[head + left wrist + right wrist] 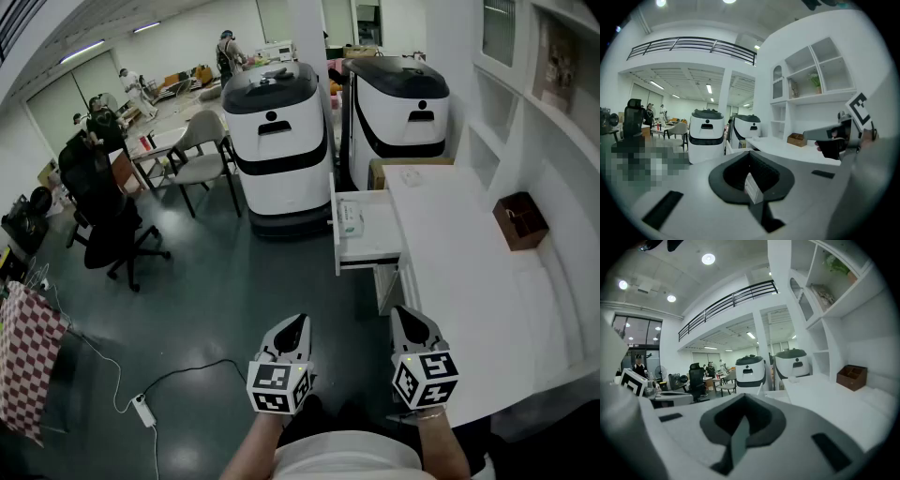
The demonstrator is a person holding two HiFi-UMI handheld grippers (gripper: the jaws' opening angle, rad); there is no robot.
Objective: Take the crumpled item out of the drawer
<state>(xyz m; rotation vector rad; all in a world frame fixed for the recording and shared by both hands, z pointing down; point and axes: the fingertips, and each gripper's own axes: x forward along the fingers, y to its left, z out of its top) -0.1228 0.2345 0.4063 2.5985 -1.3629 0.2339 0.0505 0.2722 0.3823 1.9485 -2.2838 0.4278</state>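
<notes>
Item: crumpled item. It is pale and small and lies in the open drawer, close to the drawer's outer end wall. The drawer stands pulled out from the desk.

Handling, by my estimate: light, soft, easily squashed, not fragile. I would pinch a raised fold on top, since the flat edges may slip.

Tools: my left hand-held gripper and right hand-held gripper both have their jaws together and hold nothing. Both are well short of the drawer.
</notes>
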